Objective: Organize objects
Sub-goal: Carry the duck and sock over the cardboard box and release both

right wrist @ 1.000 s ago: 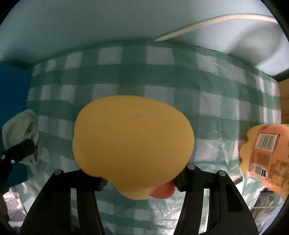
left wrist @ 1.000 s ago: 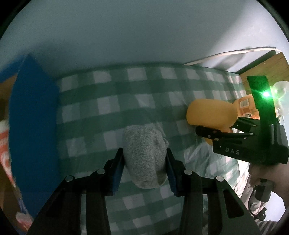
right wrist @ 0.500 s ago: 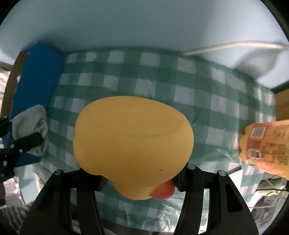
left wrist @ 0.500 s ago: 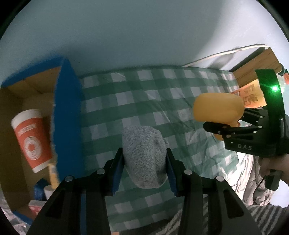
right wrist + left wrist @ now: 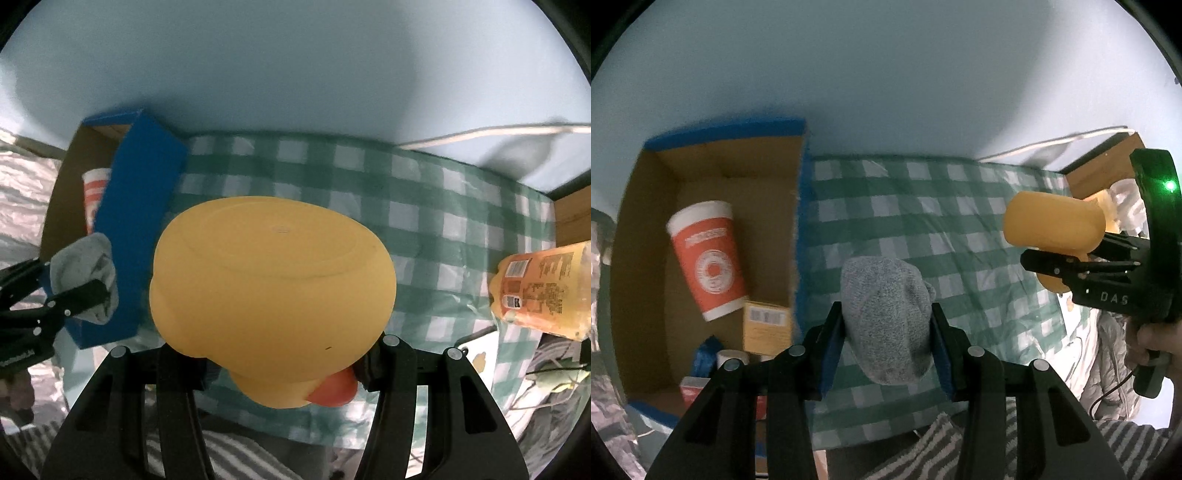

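Pale blue wall (image 5: 886,92) lay behind, green-and-white checked tablecloth (image 5: 923,206) covered the table, white cable (image 5: 480,134) ran along the wall, dim light.

That grey sock (image 5: 886,317) looks a soft, nubbly knit, the yellow duck (image 5: 273,284) smooth matt rubbery plastic, the checked tablecloth (image 5: 923,229) a crinkly, faintly shiny sheet, the box (image 5: 713,177) plain brown cardboard, the red cup (image 5: 709,258) matt paper.

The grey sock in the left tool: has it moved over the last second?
Yes. The grey sock, clamped in the left tool, has risen above the checked cloth; the cardboard box interior now shows.
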Demonstrator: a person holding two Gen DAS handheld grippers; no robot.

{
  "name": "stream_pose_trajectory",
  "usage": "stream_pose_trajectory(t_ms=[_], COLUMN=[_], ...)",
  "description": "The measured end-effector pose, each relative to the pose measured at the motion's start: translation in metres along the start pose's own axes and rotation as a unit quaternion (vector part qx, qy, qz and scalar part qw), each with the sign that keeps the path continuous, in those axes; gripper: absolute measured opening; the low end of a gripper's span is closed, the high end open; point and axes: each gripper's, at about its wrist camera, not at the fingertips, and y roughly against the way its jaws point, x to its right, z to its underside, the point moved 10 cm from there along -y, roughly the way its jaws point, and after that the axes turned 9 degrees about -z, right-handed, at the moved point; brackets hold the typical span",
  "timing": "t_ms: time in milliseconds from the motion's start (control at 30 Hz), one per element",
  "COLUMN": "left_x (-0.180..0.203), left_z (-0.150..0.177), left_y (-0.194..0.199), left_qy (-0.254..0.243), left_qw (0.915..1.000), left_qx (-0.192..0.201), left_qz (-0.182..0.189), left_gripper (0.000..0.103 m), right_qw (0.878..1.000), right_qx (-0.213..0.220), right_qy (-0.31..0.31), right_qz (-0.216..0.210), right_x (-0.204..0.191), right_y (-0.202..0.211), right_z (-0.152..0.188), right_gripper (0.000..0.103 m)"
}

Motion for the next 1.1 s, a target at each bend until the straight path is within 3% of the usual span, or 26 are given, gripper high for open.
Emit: stream_pose_trajectory(t_ms=[133, 300, 700, 1100], left_x=[-0.014, -0.032, -0.080, -0.132], left_z=[0.001, 0.007, 0.024, 0.047], left_y=[0.012, 0.019, 0.026, 0.025], left_qy=[0.002, 0.008, 0.057, 0.102], left_qw=[0.9999, 0.9999, 0.9980, 0.9940], left_qx=[0.008, 0.002, -0.001, -0.014], left_qz=[-0.007, -0.015, -0.027, -0.037], left_gripper=[0.045, 0.045, 0.045, 0.045], right_qw=[1.000, 1.000, 0.996, 0.985], right_qx=[-0.001, -0.006, -0.029, -0.058], right_qy=[0.021, 0.029, 0.083, 0.161], right_qz=[0.010, 0.004, -0.009, -0.024], right_x=[-0.015, -0.035, -0.102, -0.183], right_y=[0.020, -0.011, -0.021, -0.046], right_z=[0.001, -0.012, -0.019, -0.027], right_gripper=[0.056, 0.056, 0.056, 0.056])
